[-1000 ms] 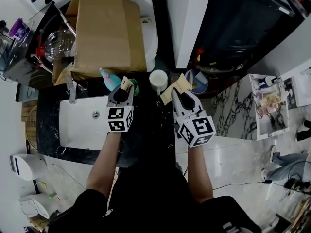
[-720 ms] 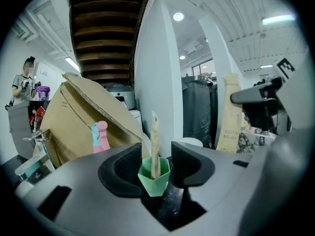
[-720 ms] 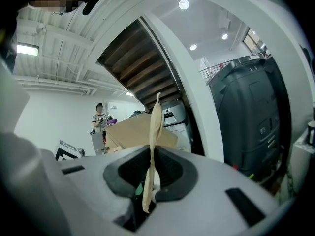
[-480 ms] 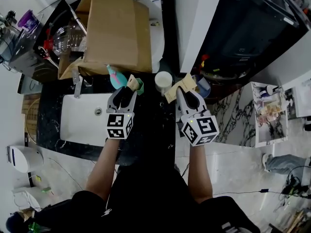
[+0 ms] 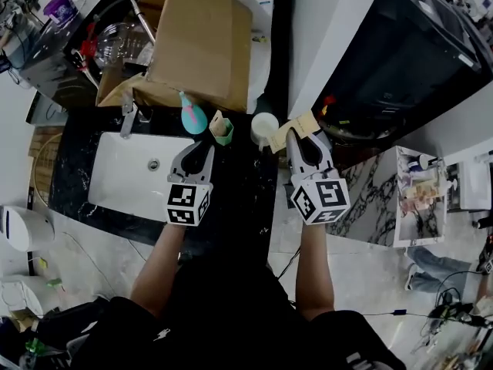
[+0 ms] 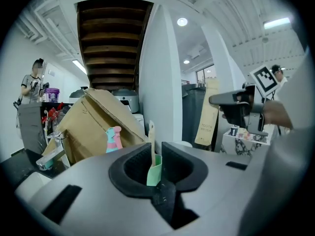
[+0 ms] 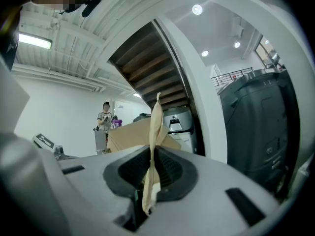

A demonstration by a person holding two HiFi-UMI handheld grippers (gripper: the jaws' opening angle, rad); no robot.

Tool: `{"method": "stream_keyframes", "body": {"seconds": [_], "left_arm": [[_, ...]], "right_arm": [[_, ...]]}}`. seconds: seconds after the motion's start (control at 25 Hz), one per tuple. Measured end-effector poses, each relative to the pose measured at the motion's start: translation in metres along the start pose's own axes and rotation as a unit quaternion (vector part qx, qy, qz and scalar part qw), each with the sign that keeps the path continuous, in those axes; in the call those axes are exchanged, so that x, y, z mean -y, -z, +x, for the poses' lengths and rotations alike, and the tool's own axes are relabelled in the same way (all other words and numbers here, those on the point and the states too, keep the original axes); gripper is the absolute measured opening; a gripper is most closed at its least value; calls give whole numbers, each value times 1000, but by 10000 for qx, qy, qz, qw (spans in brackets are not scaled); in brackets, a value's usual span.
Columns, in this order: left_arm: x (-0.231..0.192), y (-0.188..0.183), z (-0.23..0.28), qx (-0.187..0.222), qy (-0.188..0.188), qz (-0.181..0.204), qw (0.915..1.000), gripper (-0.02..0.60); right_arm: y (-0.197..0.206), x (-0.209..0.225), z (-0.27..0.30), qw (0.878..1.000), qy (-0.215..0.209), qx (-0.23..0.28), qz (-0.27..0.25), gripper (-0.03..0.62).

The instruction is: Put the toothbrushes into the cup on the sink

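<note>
- You are clenching the left tongs (image 5: 200, 149) on a green-carded toothbrush (image 5: 222, 128). Their jaws have just been closing, and the card with its wooden handle is standing upright between the pads.
- You are gripping a paper-wrapped toothbrush (image 5: 290, 130) in the right tongs (image 5: 300, 140). The jaws are pressing together on the flat brown sleeve, which is sticking up past the tips.
- Both toothbrushes are riding in the air at the tongs' tips, and neither one is in the cup yet.
- The cup (image 5: 264, 124), white, is sitting between the two tongs, just ahead of their tips and nearer the right pair. The paper sleeve is showing just beside its rim.
- The table (image 5: 235, 206), black, is lying under the left tongs and between your two arms.
- The sink (image 5: 123, 183), a white basin, is lying to the left of the left tongs, set into the table.
- A spray bottle (image 5: 192, 115), teal with a pink top, is standing just ahead of the left tongs, to the left of the toothbrush they are holding.
- A cardboard box (image 5: 200, 37) is leaning farther ahead of the left tongs, beyond the bottle.
</note>
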State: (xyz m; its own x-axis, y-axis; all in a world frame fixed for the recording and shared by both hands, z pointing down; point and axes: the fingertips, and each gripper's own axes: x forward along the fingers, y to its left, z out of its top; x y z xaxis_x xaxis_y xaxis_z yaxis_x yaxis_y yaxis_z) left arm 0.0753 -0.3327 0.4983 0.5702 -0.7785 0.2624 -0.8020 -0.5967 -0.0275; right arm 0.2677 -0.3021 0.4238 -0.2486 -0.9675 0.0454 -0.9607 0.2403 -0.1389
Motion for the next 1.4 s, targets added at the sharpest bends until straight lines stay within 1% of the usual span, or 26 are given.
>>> {"method": "stream_keyframes", "body": {"seconds": [0.2, 0.28, 0.4, 0.6, 1.0, 1.4], "left_arm": [[3, 4, -8, 7, -34, -132, 9999, 11], [5, 6, -9, 18, -24, -146, 9999, 3], [9, 8, -9, -1, 11, -163, 9999, 3], [13, 11, -12, -45, 36, -166, 9998, 3], [0, 23, -18, -136, -121, -241, 9995, 3], [-9, 33, -14, -225, -187, -324, 9990, 3]], "right_arm": [[-2, 5, 11, 9998, -44, 22, -215, 31], [-1, 7, 17, 9994, -57, -2, -344, 31], [0, 9, 26, 9991, -105, -15, -423, 31], [2, 15, 40, 9993, -128, -50, -353, 31], [18, 25, 69, 9992, -107, -181, -351, 31], [44, 38, 87, 9967, 40, -480, -648, 31]]}}
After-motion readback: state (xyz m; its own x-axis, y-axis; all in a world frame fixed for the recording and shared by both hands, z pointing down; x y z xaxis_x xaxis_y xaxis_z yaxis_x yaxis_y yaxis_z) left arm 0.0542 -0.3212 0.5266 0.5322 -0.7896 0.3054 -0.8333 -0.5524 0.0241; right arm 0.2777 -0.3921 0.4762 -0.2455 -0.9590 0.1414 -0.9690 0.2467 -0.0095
